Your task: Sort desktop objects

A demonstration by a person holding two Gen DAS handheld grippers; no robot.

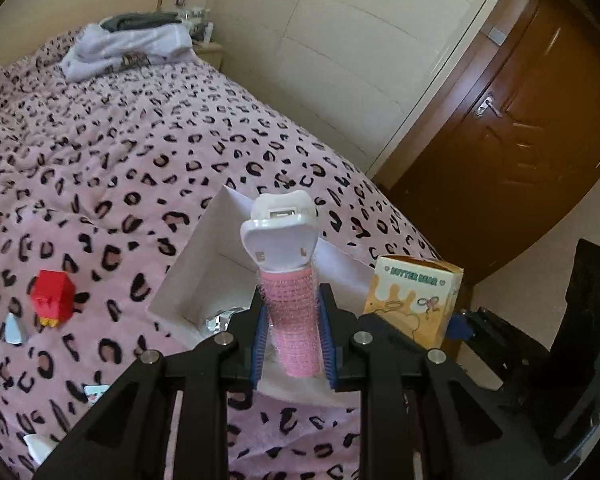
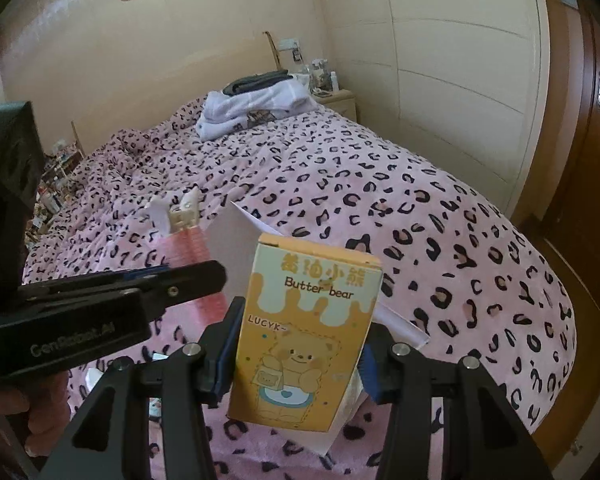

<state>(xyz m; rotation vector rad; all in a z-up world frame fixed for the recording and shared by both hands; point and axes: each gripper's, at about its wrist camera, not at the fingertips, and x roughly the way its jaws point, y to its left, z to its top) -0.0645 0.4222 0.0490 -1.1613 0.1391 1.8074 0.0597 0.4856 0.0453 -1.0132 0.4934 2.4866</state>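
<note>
My left gripper [image 1: 293,326] is shut on a pink hair roller with a white cap [image 1: 296,320] and holds it upright above an open white box [image 1: 188,276] on the bed. The roller also shows in the right wrist view [image 2: 188,248], with the left gripper [image 2: 204,276] at the left. My right gripper [image 2: 296,360] is shut on a yellow Butter Bear carton [image 2: 304,336], upright over the white box [image 2: 228,240]. The carton shows at the right in the left wrist view [image 1: 412,300].
The pink leopard-print bedspread [image 1: 140,152] carries a red toy block [image 1: 52,296], a small silver cone [image 1: 12,330] and bits of paper at lower left. Folded clothes [image 2: 256,108] lie near the headboard. A brown door [image 1: 520,128] stands at right.
</note>
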